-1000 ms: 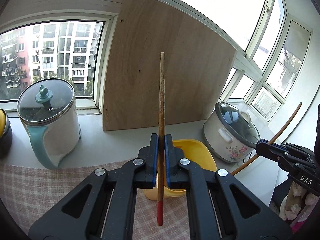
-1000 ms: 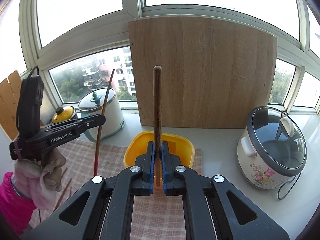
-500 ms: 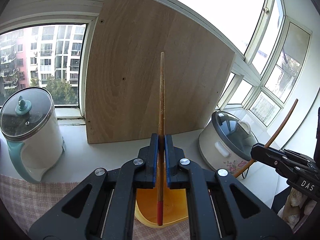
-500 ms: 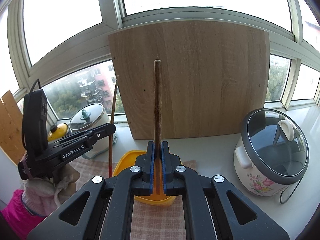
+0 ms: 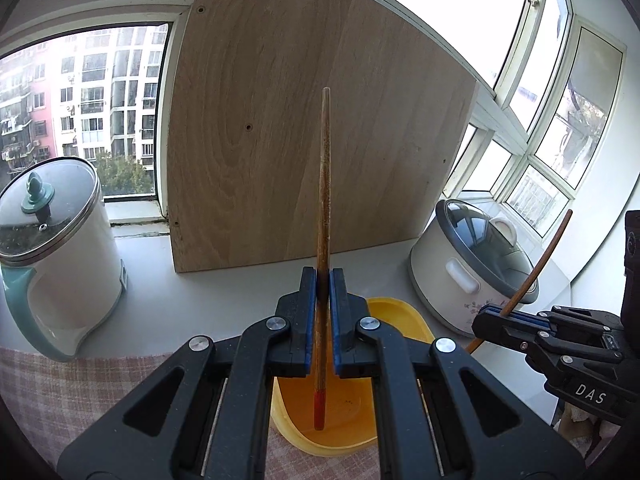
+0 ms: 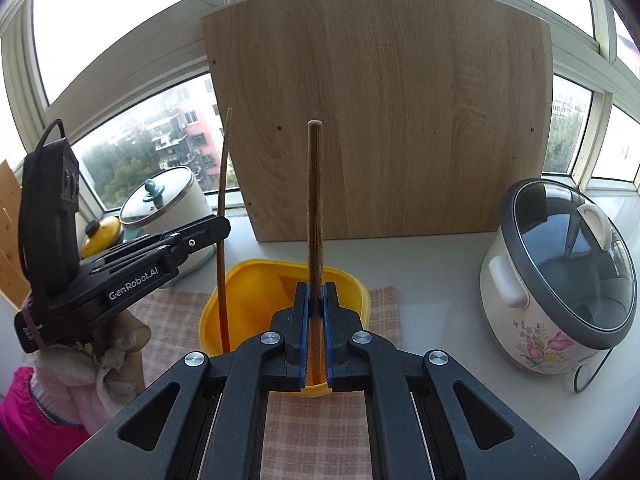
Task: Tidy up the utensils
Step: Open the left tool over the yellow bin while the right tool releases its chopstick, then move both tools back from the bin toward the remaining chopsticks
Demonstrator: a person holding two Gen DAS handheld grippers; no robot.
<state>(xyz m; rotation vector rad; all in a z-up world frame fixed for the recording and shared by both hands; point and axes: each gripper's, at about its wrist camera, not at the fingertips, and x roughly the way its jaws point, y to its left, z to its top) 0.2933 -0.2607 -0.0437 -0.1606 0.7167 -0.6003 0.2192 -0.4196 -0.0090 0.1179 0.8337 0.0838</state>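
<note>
The thin red-tipped wooden chopstick [image 5: 323, 216] was clamped upright in the left gripper [image 5: 322, 300], tip inside the yellow plastic tub [image 6: 248, 284], while the darker wooden chopstick [image 6: 315, 216] was clamped upright in the right gripper [image 6: 315, 312] over the same tub.

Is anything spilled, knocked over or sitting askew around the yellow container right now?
Nothing stands out. The left gripper and right gripper each hold one chopstick upright over the yellow container, which stands level on the checked cloth. Rice cooker and kettle stand upright.
</note>
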